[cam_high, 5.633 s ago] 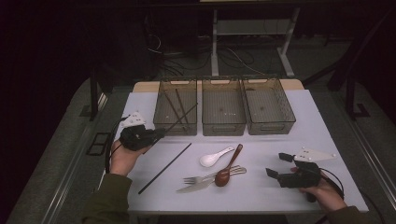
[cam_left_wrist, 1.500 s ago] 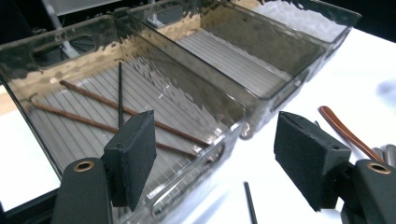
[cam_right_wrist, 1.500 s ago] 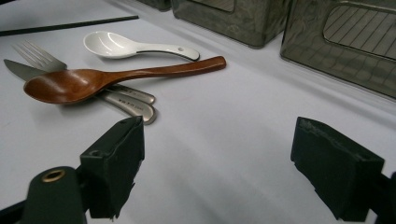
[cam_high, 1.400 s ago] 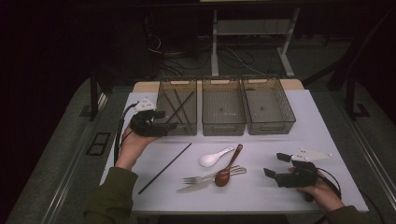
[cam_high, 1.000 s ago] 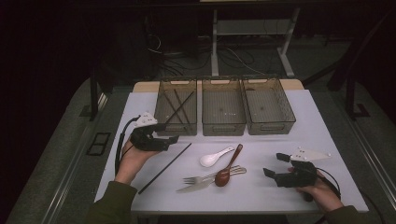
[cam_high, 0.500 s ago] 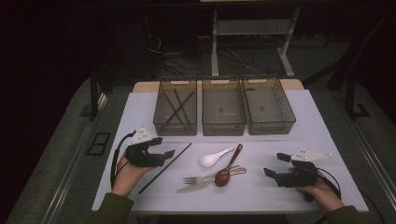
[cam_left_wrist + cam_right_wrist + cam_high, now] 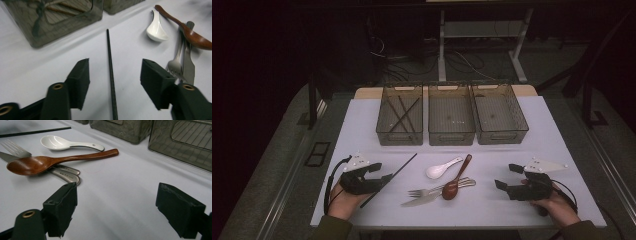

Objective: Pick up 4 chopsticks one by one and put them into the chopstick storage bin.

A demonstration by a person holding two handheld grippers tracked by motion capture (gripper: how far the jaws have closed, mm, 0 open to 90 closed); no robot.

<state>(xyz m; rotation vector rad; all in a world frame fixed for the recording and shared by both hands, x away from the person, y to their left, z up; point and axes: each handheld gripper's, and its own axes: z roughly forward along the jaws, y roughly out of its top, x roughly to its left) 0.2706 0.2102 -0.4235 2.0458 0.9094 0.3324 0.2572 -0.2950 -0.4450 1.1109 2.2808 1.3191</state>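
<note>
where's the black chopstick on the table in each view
High view: black chopstick lies slanted at lower left, by the left gripper.
Left gripper view: it runs up the middle between the open jaws.
Right gripper view: it lies along the top left edge.
Shared landmark: the white spoon.

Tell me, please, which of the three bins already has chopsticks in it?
The left bin, nearest the left gripper: dark chopsticks lie crossed inside it. The middle bin and right bin look empty.
</note>
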